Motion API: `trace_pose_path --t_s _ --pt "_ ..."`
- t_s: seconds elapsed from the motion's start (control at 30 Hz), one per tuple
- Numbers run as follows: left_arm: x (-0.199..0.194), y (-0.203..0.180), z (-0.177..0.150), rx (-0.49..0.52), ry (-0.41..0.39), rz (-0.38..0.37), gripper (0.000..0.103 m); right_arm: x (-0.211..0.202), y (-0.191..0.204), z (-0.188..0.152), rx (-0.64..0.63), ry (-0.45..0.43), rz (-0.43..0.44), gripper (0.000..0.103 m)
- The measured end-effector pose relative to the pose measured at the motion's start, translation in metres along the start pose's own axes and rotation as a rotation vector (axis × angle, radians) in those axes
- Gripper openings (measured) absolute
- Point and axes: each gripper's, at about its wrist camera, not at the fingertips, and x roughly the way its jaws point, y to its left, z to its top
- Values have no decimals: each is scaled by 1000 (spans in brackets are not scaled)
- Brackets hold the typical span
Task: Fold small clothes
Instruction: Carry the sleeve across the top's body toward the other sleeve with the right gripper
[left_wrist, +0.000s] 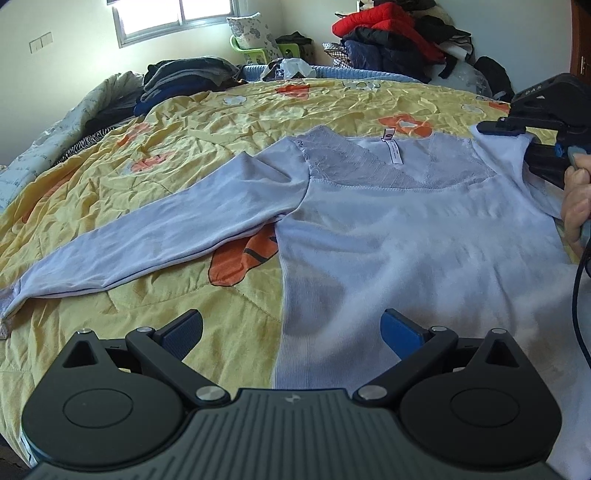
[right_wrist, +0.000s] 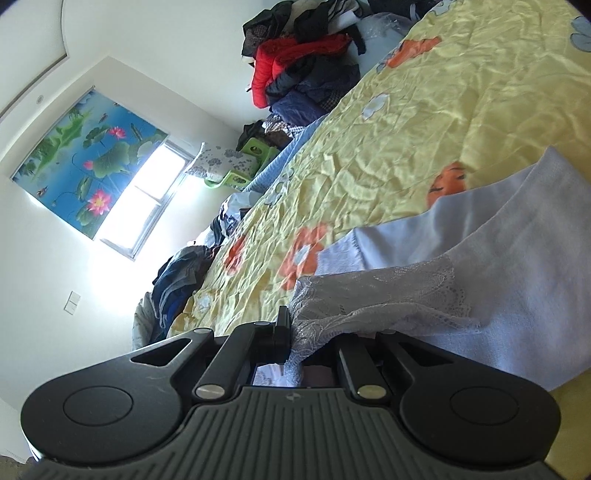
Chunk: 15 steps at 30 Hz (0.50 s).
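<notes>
While the left gripper (left_wrist: 291, 334) hovers with fingers spread above its ribbed hem, the lilac top (left_wrist: 388, 236) lies flat on the crinkled yellow flowered quilt (left_wrist: 184, 147). Its lace sleeve cuff (right_wrist: 369, 299) is pinched in the right gripper (right_wrist: 317, 332). Beyond, clothes piles (left_wrist: 399, 37), then a window (left_wrist: 177, 14).

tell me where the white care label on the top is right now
In the left wrist view the white label hangs inside the neckline of the lavender top, upper centre, between the lace shoulder panels, on the yellow floral quilt.
</notes>
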Motion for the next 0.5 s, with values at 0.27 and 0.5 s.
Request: trace_pose_path --t_s 0.27,0.5 --pt "-3 10 -2 1 -17 31 103 27 27 -16 -6 64 11 12" --pt "-1 19 -3 -23 -8 51 103 41 56 -28 -89 122 31 12"
